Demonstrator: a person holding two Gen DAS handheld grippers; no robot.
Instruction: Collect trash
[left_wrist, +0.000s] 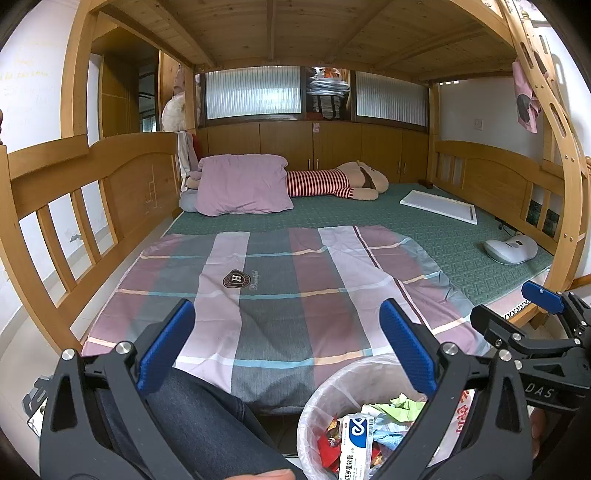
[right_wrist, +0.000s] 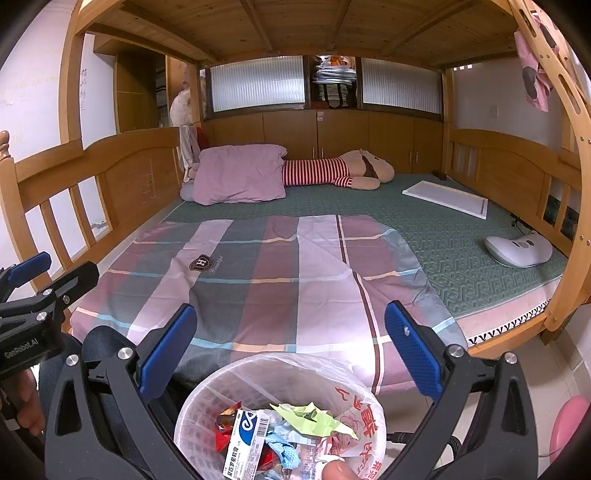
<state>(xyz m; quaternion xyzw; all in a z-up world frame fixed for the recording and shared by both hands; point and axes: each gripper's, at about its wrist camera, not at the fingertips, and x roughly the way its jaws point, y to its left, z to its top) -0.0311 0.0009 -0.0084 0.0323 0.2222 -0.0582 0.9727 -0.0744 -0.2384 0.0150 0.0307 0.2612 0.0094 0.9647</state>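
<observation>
A white bin lined with a clear bag (right_wrist: 229, 380) stands on the floor at the foot of the bed and also shows in the left wrist view (left_wrist: 332, 384). It holds trash: a white and blue medicine box (right_wrist: 245, 443), crumpled green paper (right_wrist: 314, 415), red wrappers (left_wrist: 328, 443). My left gripper (left_wrist: 288, 343) is open and empty, above the bin's left side. My right gripper (right_wrist: 290, 350) is open and empty, above the bin. Each gripper shows at the edge of the other's view.
A wooden bunk bed (left_wrist: 122, 184) holds a plaid sheet (left_wrist: 280, 288), a purple pillow (left_wrist: 243, 188), a striped plush toy (left_wrist: 332, 182), a white board (left_wrist: 439, 205) and a white device (left_wrist: 511, 249). A jeans-clad leg (left_wrist: 192, 417) is at lower left.
</observation>
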